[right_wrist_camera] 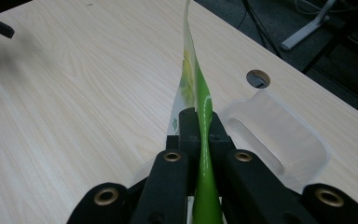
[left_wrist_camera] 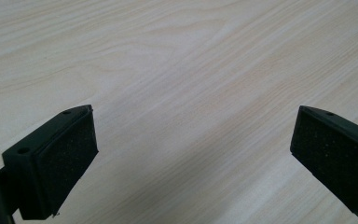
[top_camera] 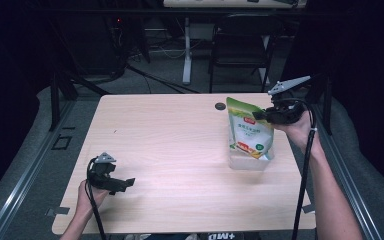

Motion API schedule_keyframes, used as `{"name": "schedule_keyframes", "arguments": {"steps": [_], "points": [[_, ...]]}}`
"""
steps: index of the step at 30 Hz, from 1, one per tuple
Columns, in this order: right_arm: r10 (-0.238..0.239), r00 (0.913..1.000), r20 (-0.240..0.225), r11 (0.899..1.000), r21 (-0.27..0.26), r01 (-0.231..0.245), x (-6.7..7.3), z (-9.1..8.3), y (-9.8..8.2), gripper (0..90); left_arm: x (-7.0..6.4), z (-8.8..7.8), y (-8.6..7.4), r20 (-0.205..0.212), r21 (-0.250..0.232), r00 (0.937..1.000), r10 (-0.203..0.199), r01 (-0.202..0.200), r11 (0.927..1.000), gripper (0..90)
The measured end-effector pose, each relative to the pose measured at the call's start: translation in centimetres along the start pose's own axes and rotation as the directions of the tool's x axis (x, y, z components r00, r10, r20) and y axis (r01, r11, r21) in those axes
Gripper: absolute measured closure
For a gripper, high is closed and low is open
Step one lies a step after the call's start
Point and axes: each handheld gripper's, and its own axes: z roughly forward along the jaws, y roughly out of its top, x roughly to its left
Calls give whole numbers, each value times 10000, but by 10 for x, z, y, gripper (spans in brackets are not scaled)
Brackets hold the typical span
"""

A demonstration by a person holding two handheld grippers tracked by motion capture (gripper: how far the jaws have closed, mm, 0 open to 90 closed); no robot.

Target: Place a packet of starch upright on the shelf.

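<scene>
Right now we have our right gripper (top_camera: 261, 115) clamped on the top edge of the green-and-white printed plastic pouch (top_camera: 250, 134), which hangs upright below the jaws with its long axis vertical, its bottom inside the clear plastic container (right_wrist_camera: 279, 135) directly beneath. Our left gripper (top_camera: 125, 183), jaws spread and empty, sits well apart over the bare pale wooden table (top_camera: 175, 145).

This looks like a lab or office set aside for recording. A bare pale wood desk (top_camera: 180, 150) with a cable hole (top_camera: 220, 106) stands on grey carpet, ringed by dark curtains. Beyond the right gripper (top_camera: 260, 116), a black chair (top_camera: 240, 47) sits at a second desk's white leg (top_camera: 186, 50), with loose cables (top_camera: 145, 75) on the floor.
</scene>
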Motion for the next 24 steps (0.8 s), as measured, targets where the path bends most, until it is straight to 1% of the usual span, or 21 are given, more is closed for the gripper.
{"name": "schedule_keyframes", "arguments": {"steps": [4, 5, 7, 8, 9, 12, 14, 16, 19, 20, 22, 23, 24], "points": [[20, 10000, -91, 10000, 88, -19, 0, 5, -3, 896, 0, 0, 0, 9, -3, 10000, -7, 7, 10000, 5], [27, 9999, -99, 9998, 185, -25, -1, 6, -3, 896, 0, 0, 0, 22, -1, 10000, -3, 3, 10000, 5], [50, 9999, -128, 9998, 170, -48, -1, 7, -5, 896, 0, 0, 0, 21, 0, 10000, -6, 6, 10000, 5], [34, 10000, -72, 9998, 171, -33, -2, 9, -6, 896, 0, 0, 0, 7, -4, 10000, -2, 2, 10000, 5], [-19, 9999, -124, 9997, 253, 22, -1, 11, -7, 896, 0, 0, 0, 31, 7, 10000, 4, -4, 10000, 5], [-4, 9999, -167, 9997, 231, 8, -1, 15, -10, 896, 0, 0, 0, 7, 10, 10000, 12, -12, 10000, 5], [65, 9997, -243, 9993, 375, -56, -1, 19, -13, 895, 0, 0, 0, 37, -17, 10000, -19, 20, 10000, 5], [128, 9996, -241, 9993, 346, -120, -2, 22, -15, 895, 0, 0, 0, 12, 7, 10000, 3, -3, 10000, 5], [255, 9993, -273, 9985, 501, -241, -5, 26, -18, 894, 0, 0, 0, 3, 5, 10000, 7, -7, 10000, 5], [255, 9993, -273, 9985, 501, -241, -5, 26, -18, 894, 0, 0, 0, 3, 5, 10000, 7, -7, 10000, 5], [500, 9984, -269, 9981, 370, -490, -8, 28, -22, 894, 0, 0, 0, 35, 9, 10000, -1, 1, 10000, 5], [538, 9981, -288, 9977, 431, -525, -9, 28, -23, 894, 0, 0, 0, 26, -16, 10000, 2, -2, 10000, 5], [581, 9980, -261, 9976, 383, -571, -11, 28, -24, 894, 0, 0, 0, 35, -19, 10000, -8, 8, 10000, 5]]}}
